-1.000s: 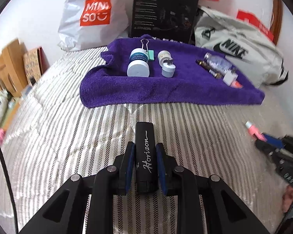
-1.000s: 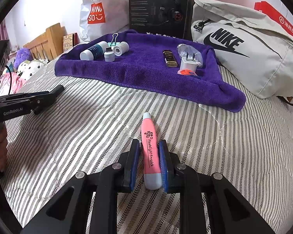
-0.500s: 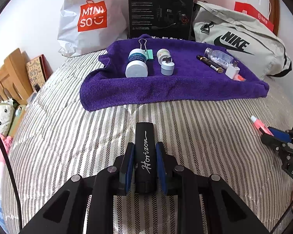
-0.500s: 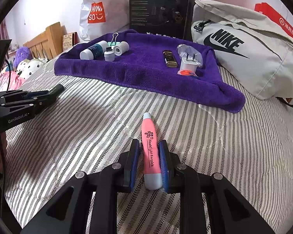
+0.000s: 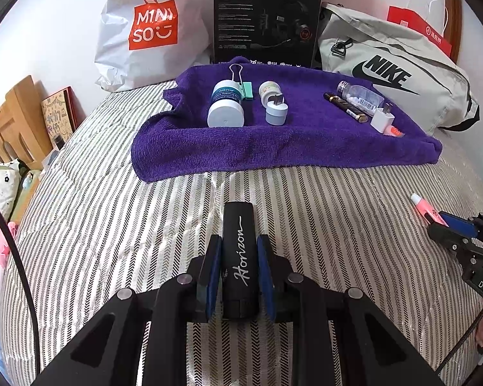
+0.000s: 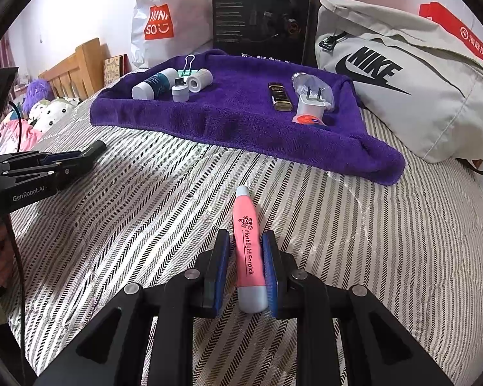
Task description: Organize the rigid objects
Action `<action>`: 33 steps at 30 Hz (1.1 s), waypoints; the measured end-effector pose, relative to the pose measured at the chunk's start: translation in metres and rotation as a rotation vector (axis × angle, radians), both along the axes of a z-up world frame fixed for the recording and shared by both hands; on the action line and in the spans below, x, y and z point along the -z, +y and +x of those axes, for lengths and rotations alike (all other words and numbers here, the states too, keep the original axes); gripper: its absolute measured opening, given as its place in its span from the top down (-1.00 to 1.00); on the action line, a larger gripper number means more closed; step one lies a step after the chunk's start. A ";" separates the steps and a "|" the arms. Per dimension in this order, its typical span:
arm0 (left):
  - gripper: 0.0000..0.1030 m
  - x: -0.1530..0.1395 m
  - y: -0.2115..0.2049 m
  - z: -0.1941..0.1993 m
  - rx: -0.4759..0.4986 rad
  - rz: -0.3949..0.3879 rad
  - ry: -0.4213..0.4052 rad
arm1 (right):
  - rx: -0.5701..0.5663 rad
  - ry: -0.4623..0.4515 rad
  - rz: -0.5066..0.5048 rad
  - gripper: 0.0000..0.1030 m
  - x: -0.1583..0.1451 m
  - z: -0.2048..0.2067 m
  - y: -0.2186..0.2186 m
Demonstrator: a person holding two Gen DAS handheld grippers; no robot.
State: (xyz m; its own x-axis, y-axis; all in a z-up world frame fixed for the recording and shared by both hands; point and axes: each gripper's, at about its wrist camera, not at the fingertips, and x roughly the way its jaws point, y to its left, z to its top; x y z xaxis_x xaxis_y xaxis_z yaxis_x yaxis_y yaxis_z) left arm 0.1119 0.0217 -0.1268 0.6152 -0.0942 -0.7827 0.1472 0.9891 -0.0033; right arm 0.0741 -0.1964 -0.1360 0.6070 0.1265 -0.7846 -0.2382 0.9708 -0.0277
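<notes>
Pinching a black Horizon tube (image 5: 240, 257), the left hand-held gripper (image 5: 240, 262) hung over the striped bed (image 5: 112, 225); the right hand-held gripper (image 6: 246, 265) clamped a pink earpick (image 6: 246, 247), seemingly snug against only one pad. The purple towel (image 5: 273, 148) lay at twelve o'clock, its near edge free. Best lower each flat there, clear of the white bottle (image 5: 226, 109).

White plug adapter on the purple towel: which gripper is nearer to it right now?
Right. The right gripper, shut on the pink earpick, sits almost straight in front of the white plug adapter. The left gripper, holding the black tube, is off to the adapter's left.
</notes>
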 end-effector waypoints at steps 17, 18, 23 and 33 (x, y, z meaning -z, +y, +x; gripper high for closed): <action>0.59 -0.001 0.019 0.000 -0.002 -0.131 0.058 | 0.053 0.110 0.116 0.64 -0.004 0.015 -0.013; 0.59 -0.001 0.019 -0.001 -0.001 -0.131 0.058 | 0.050 0.126 0.121 0.64 -0.005 0.017 -0.014; 0.59 0.000 0.014 -0.002 0.002 -0.092 0.057 | -0.021 0.160 -0.001 0.64 -0.006 0.014 0.000; 0.59 -0.007 0.019 0.004 0.032 -0.131 0.105 | -0.044 0.186 -0.009 0.71 -0.006 0.019 0.000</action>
